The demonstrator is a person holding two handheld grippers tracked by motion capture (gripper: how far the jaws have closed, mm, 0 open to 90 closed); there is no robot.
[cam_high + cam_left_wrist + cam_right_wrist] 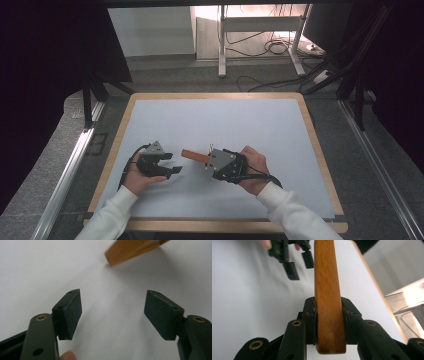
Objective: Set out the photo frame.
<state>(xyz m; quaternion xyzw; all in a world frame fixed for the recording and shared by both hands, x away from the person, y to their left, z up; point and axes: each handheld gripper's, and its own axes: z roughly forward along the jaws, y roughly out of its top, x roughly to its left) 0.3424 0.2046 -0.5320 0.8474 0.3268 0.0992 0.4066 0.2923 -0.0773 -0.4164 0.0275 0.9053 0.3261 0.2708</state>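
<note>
On the table [150, 107] the left gripper [172, 164] sits left of centre near the front edge, the right gripper [209, 159] just right of it. Between them a wooden strip [193, 155] juts from the right gripper's jaws toward the left one (its tip stops short of those jaws). Behind the table stands a shelf frame [260, 25] with cables [272, 47] on the floor.

The wooden stick [194, 156] is brown, flat and smooth, with a rounded end. It is held up off the white table top, a little below the middle. It lies almost level. Its free end points to about 9 o'clock. In the right gripper view the wood [327, 297] is pinched tight on both flat sides.
</note>
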